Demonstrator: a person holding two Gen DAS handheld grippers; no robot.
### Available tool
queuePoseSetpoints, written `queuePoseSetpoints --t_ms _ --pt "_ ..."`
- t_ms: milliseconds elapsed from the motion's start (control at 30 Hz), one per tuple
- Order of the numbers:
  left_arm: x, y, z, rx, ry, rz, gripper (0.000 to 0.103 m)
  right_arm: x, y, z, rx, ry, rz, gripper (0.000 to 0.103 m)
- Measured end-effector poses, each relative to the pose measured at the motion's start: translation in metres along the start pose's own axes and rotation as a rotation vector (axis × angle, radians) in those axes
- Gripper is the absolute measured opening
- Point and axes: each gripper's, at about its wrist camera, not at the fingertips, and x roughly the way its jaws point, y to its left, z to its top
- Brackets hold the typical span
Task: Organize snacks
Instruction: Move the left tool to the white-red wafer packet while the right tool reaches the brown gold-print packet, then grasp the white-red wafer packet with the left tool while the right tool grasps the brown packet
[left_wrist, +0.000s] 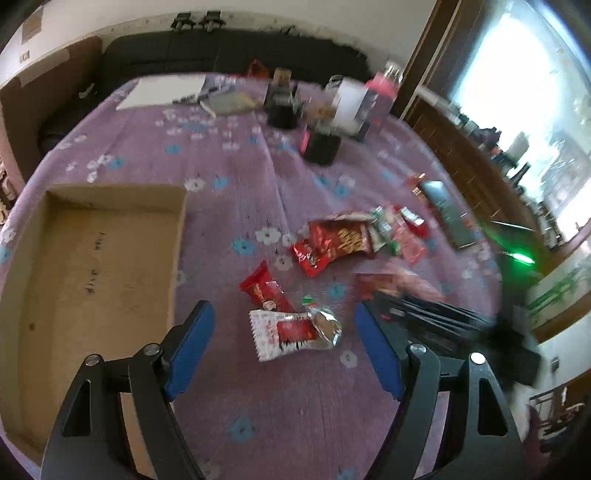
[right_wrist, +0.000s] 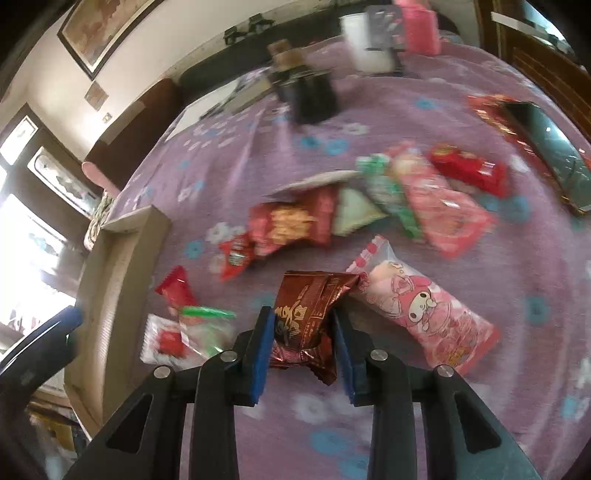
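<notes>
Pinching a brown snack packet (right_wrist: 310, 317) between its blue pads, the right gripper (right_wrist: 303, 332) holds it on the purple cloth (right_wrist: 443, 417); a pink packet (right_wrist: 424, 314) lies just right. The left gripper (left_wrist: 284, 343) stands wide around a white-and-red packet (left_wrist: 284, 332), not touching; cardboard box (left_wrist: 110, 229) to its left.

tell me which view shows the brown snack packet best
The right wrist view: the brown snack packet sits close up, pinched between the right gripper's blue pads. The left wrist view shows only a blurred reddish-brown patch there.
</notes>
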Motion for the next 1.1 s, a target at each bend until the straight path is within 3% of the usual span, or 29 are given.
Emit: queuePoseSetpoints --t_ms 133,233,500,633,800,867,1100 --pt "0.032 -0.013 0.001 0.02 0.048 0.087 0.077 -0.018 -0.028 -0.014 0.024 -0.017 0.022 0.033" --pt "0.049 -0.02 -0.009 0.062 0.116 0.108 0.042 -0.027 -0.043 -0.024 0.031 -0.036 0.045 0.033" --pt "0.014 -0.033 -0.064 0.19 0.185 -0.057 0.041 -0.028 -0.041 -0.03 0.007 -0.055 0.039 0.036" --pt "-0.008 -0.029 -0.077 0.252 0.097 0.002 0.041 -0.027 -0.033 -0.034 -0.015 -0.07 0.002 0.036" --pt "-0.002 -0.038 -0.067 0.304 0.028 0.05 0.043 -0.027 -0.031 -0.035 -0.016 -0.073 -0.023 0.036" --pt "0.009 -0.046 -0.062 0.343 0.024 0.068 0.051 -0.028 -0.031 -0.035 -0.011 -0.067 -0.028 0.036" --pt "0.046 -0.066 -0.062 0.406 0.064 0.051 0.051 -0.028 -0.03 -0.033 -0.021 -0.057 -0.041 0.034"
